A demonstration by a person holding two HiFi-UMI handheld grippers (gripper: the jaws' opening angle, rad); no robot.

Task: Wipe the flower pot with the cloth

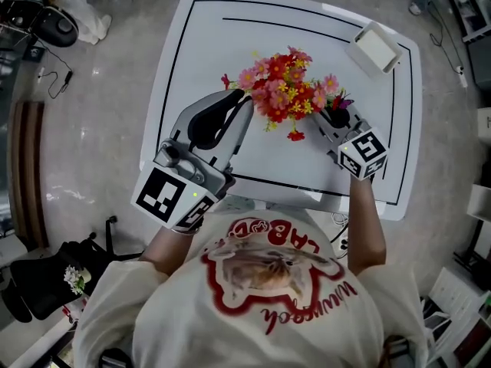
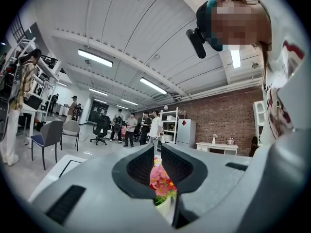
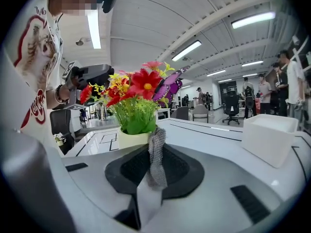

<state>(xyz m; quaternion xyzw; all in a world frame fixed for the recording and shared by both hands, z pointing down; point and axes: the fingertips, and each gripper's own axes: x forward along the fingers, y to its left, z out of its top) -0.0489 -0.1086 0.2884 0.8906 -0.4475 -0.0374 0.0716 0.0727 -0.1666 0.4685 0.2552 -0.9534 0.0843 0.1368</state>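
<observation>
The flower pot (image 3: pixel 132 140) is pale, with green leaves and red, pink and yellow flowers (image 1: pixel 288 90); it stands in the middle of the white table (image 1: pixel 173 67). My right gripper (image 3: pixel 156 152) is shut on a grey mesh cloth (image 3: pixel 157 137), whose free end sticks up against the pot's rim. In the head view the right gripper (image 1: pixel 328 118) is at the pot's right side. My left gripper (image 1: pixel 244 98) is at the flowers' left edge with its jaws shut and nothing seen held. In the left gripper view (image 2: pixel 155 149), flowers (image 2: pixel 160 178) and the pot (image 2: pixel 164 207) show through the gap behind the tips.
A white box (image 1: pixel 376 47) sits at the table's far right corner, to the right of the pot in the right gripper view (image 3: pixel 269 137). Black lines run round the tabletop. Chairs, shelves and several people stand in the room beyond.
</observation>
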